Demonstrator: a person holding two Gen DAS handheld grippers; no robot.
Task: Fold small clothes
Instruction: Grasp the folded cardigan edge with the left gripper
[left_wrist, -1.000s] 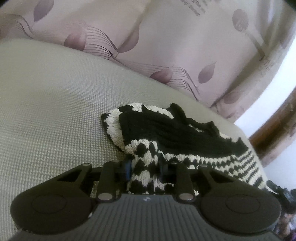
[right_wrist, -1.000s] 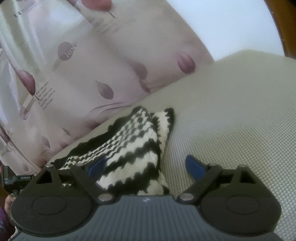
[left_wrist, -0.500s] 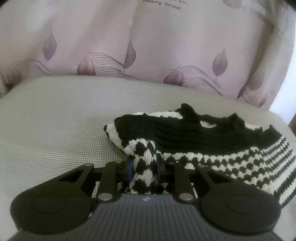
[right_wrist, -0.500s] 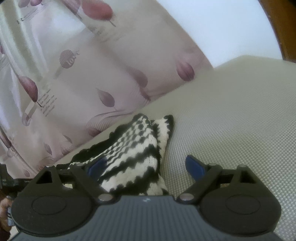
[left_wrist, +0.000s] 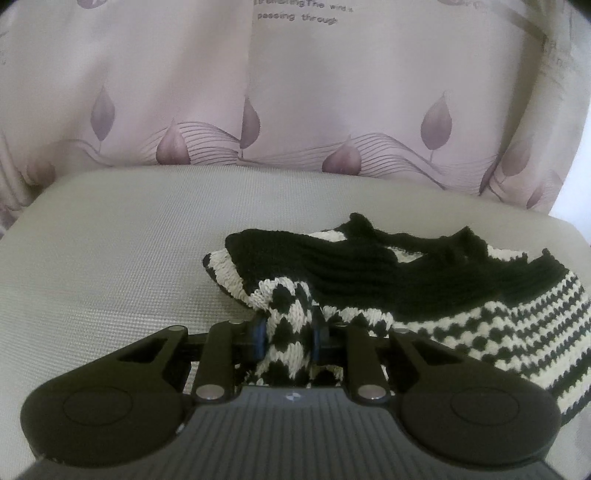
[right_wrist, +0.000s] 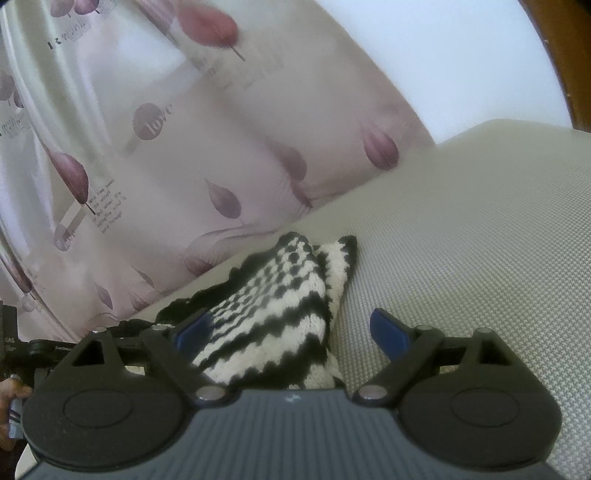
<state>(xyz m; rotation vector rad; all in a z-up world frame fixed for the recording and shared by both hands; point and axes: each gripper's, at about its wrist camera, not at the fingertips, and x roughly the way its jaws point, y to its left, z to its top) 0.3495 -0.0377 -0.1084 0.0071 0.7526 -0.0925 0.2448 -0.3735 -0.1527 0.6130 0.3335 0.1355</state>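
One knitted garment (left_wrist: 424, 288), black and cream in checks and stripes with a black ribbed band, lies crumpled on the grey woven cushion (left_wrist: 110, 266). The left gripper (left_wrist: 288, 334) pinches its checked corner; the right gripper (right_wrist: 291, 326) stands wide open, fabric between unpressed. A leaf-print curtain (left_wrist: 295, 92) hangs behind.
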